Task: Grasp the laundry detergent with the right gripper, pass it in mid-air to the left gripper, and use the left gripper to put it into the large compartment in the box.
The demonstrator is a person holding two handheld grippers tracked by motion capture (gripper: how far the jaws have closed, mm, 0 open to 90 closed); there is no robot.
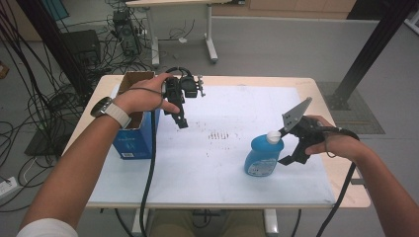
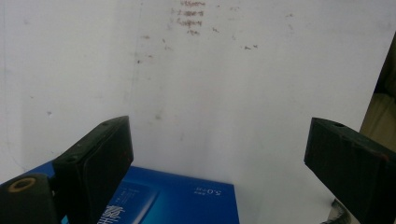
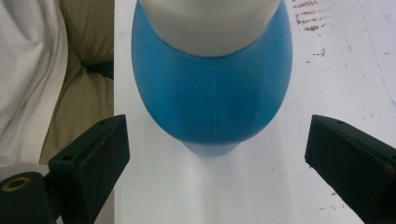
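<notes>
Two hand-held grippers stood over the worktop (image 1: 212, 163), and the matter turned on which of them lay nearer the bottle; largest first, the white worktop carried an open blue box (image 1: 134, 133) at its left edge and a blue bottle (image 1: 263, 157) toward its right, upright, its long axis vertical, white cap (image 1: 273, 137) on top; the right hand-held gripper (image 1: 288, 146) sat just beside the bottle on its right, jaws spread wide and empty, one by the cap and one by the body; in the right gripper view the bottle (image 3: 212, 93) lay straight ahead between the jaws, not yet touched as far as could be told; the left hand-held gripper (image 1: 181, 121) hung well apart, beside the box, likewise wide and holding nothing; I judged a short forward push by the right arm would set the jaws about the bottle.
</notes>
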